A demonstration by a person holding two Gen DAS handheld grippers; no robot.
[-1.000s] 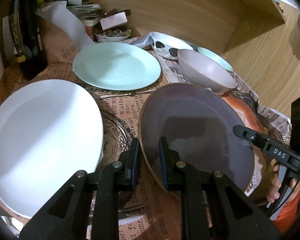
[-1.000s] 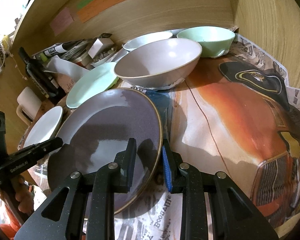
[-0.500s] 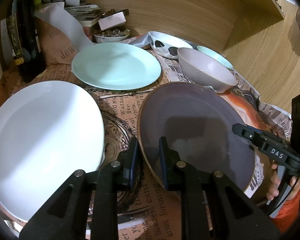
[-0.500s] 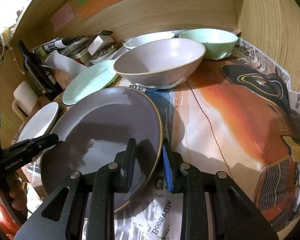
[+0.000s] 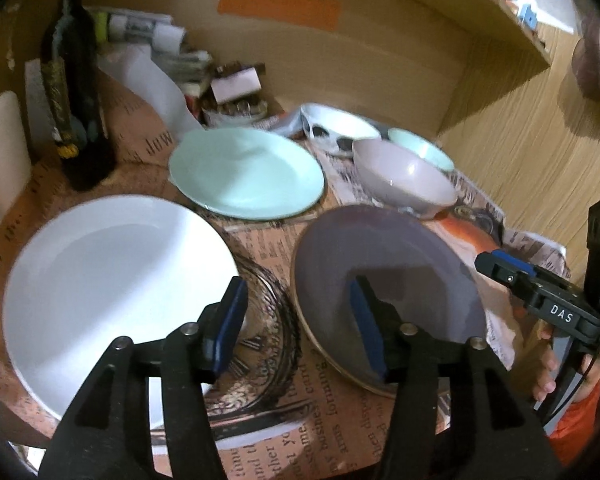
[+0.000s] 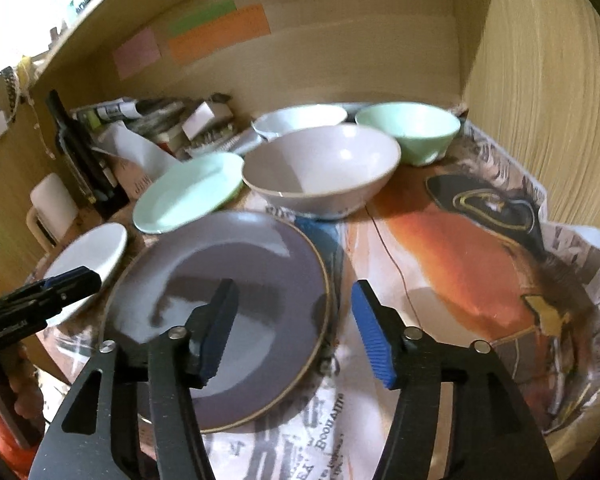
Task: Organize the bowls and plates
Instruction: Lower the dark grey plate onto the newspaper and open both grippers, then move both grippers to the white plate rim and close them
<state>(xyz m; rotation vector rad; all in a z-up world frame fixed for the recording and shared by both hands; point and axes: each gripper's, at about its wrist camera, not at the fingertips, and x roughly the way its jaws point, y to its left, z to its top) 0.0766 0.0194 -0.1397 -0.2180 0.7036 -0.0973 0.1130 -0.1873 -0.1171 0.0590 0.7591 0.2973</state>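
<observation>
Lay flat on newspaper (image 6: 480, 248), purple plate (image 5: 384, 276), rim between spread fingers of left gripper (image 5: 300, 320) and right gripper (image 6: 294, 324). Gripped nothing, both wide apart. Stood behind, visibly empty, grey bowl (image 6: 320, 168) and green bowl (image 6: 410, 130)

"DAS" on the right gripper (image 5: 500, 268); "business forming" on the newspaper (image 5: 332, 412).

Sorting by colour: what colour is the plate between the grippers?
Purple plate, tan rim; right wrist view.

On the tabletop (image 5: 332, 412), one plate (image 5: 112, 292) lies near left, another plate (image 5: 384, 280) near right, a third plate (image 5: 246, 176) behind them; three bowls (image 6: 320, 172) cluster far right, a bottle (image 5: 80, 92) stands far left
</observation>
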